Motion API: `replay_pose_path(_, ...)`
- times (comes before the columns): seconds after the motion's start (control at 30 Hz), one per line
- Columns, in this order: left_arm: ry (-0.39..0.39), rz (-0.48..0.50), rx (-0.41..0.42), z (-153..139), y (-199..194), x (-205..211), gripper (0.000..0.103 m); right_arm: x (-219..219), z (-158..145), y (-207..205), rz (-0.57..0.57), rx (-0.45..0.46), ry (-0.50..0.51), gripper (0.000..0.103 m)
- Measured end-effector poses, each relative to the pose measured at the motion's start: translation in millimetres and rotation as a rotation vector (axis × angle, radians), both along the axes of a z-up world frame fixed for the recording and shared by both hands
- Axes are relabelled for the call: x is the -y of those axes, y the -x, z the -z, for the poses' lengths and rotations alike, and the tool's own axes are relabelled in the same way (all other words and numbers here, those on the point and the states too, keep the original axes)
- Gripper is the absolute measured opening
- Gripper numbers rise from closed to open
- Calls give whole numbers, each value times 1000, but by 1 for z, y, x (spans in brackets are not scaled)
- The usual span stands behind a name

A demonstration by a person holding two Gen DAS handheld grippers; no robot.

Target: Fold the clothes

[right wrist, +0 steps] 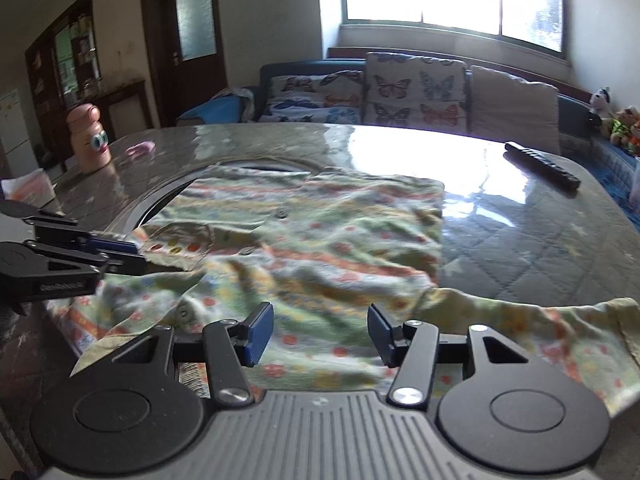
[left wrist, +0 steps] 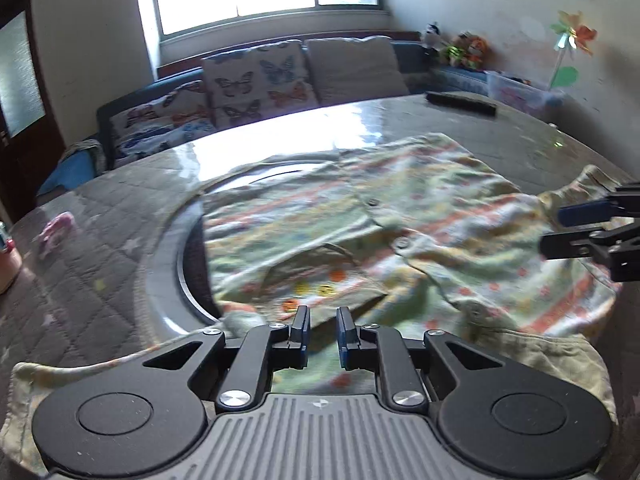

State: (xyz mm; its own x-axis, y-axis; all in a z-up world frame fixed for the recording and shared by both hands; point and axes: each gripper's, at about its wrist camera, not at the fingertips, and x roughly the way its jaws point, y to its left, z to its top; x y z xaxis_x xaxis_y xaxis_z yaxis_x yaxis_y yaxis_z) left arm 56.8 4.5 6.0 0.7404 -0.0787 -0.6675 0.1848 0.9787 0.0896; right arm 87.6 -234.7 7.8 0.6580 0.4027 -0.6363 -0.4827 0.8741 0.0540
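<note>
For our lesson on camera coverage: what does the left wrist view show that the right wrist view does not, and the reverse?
Only the left wrist view shows the paper pinwheel by the far wall. Only the right wrist view shows the pink figure-shaped bottle on the table and the dark cabinet beyond it. Both show the patterned shirt spread on the table, the remote, the butterfly cushions, the window, and both tongs.

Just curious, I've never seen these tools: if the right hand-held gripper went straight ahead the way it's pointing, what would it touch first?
Most likely the patterned shirt: the right hand-held gripper, jaws open, points low across the cloth spread on the table. Depth is hard to judge in this fisheye view.
</note>
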Motion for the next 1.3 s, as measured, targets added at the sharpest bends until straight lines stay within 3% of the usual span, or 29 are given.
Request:
replay_pose_path(0.2, -12, 115, -21, 14, 2, 30, 14, -13, 2, 6, -61, -11, 26, 53)
replay_pose_path(0.4, 61, 183, -36, 13, 10, 34, 14, -20, -5, 20, -126, -3, 47, 53)
replay_pose_path(0.67, 162, 175, -43, 8, 9, 22, 14, -31, -11, 51, -241, -8, 80, 52)
replay_pose_path(0.87, 192, 142, -25, -1, 6, 13, 15, -50, -7, 75, -355, -21, 93, 50)
replay_pose_path(1.1, 194, 172, -15, -3, 8, 23, 15, -54, 9, 80, -380, -85, 95, 47)
replay_pose_path(1.3, 201, 202, 0, -8, 6, 36, 15, -33, -6, 81, -334, -65, 36, 47)
